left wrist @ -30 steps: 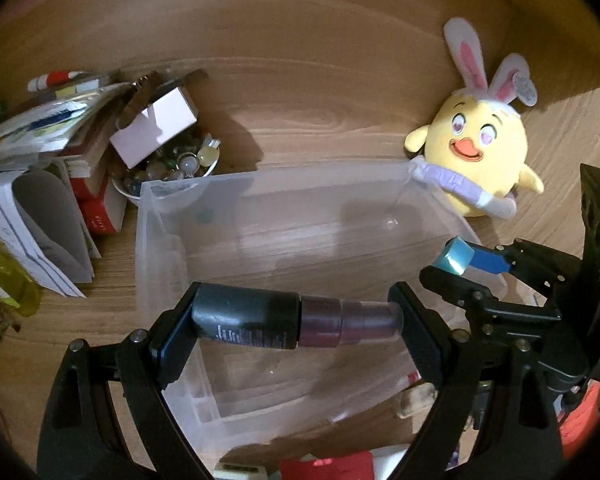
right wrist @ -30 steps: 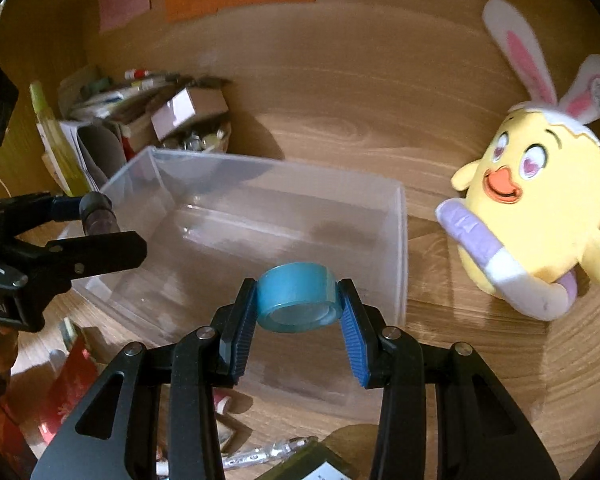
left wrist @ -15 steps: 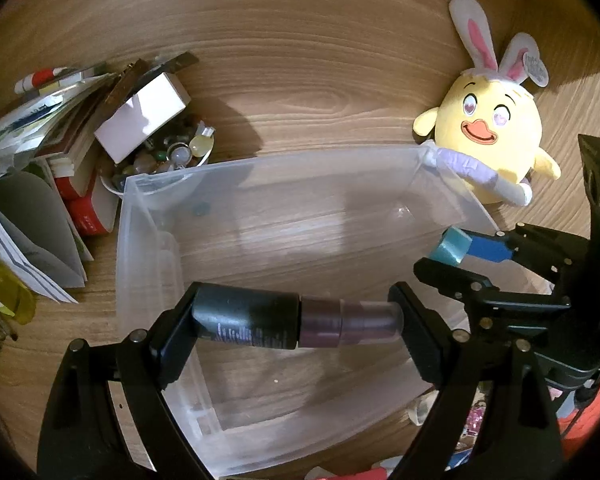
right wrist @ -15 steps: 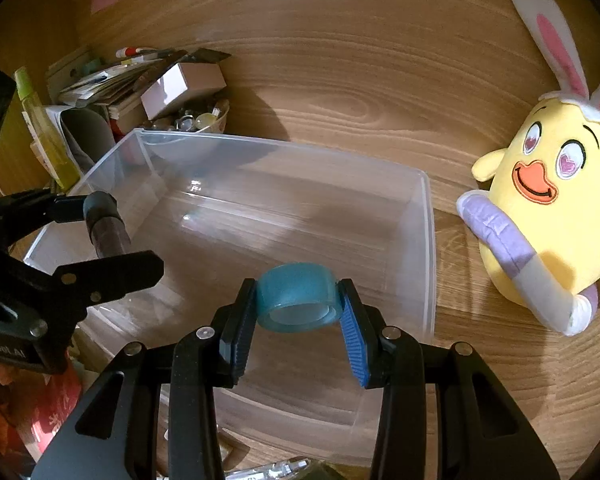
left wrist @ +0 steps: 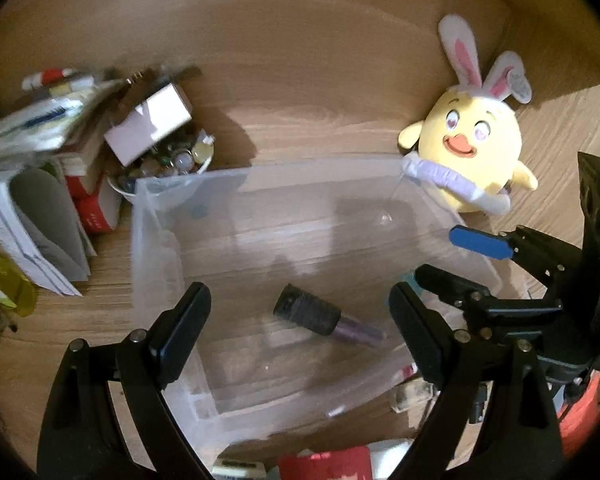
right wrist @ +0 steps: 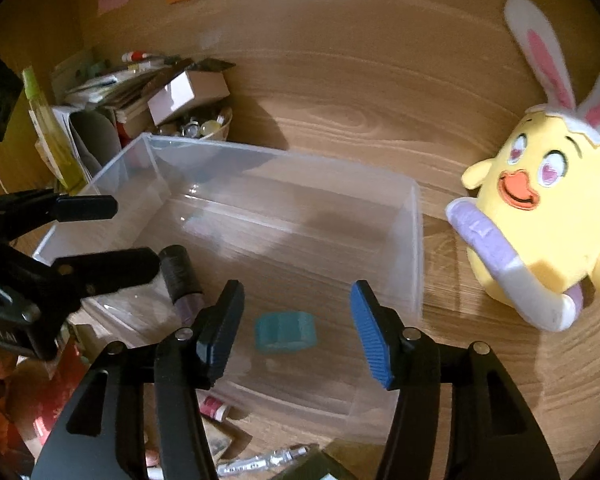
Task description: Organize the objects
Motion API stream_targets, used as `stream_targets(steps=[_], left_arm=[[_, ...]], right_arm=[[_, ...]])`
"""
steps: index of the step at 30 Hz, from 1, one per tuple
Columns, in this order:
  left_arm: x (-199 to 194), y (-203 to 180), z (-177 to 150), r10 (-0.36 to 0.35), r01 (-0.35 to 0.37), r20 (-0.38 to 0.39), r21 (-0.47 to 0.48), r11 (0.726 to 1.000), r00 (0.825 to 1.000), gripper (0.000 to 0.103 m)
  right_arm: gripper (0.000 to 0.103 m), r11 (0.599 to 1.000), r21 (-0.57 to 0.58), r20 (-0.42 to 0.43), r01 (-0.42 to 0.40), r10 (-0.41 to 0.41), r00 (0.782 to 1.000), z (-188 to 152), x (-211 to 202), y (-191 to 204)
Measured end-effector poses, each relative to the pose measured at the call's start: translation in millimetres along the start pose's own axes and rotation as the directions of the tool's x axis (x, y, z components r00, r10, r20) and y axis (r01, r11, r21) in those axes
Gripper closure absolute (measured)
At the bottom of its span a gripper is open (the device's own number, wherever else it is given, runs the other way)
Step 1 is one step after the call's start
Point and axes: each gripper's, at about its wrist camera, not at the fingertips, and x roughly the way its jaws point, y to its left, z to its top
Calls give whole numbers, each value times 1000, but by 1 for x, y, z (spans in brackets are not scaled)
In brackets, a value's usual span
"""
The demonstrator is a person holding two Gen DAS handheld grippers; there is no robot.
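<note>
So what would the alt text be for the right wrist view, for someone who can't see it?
A teal roll of tape lies in a clear plastic bin, below the opening blue-padded right gripper. A black-and-purple tube lies further left by the open left gripper. A yellow plush chick with bunny ears sits outside on the wooden table.

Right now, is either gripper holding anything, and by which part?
Nothing is held. The left gripper stands open above the dark bottle lying in the clear bin; the right gripper is opening, the teal tape roll free below it.
</note>
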Motion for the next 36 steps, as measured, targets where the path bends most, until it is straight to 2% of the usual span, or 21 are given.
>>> stream_targets(steps=[2,6,11,15,27,33,36], left_arm=[[-12,-3,-2,17,-17,26,14,1000,1000,11],[-31,-7,-8,38,-40,63,30,999,997,11],[-47,-11,-22,58,-62,80,51,997,995,10],[-53,-15,-37,67,-71,73,61,996,995,9],[-56,-20,-104,104,-105,28,21,994,994,9],[-54,-25,-133,131,-131,-7,4,991,991,9],[-52,-25,-143,108,-109,-30,-20,994,994,9]], right_arm=[[43,1000,4,28,19,-19,999,-2,-13,-3],[40,999,24,73,35,-37,997,-6,-35,-8],[32,997,57,116,43,-50,992,-14,-59,-12],[32,996,78,130,51,-61,990,-26,-71,-15],[31,983,171,66,61,-73,995,-73,-66,-27],[31,974,225,19,40,-45,999,-90,-51,-28],[31,966,257,-6,18,-17,1000,-96,-42,-28]])
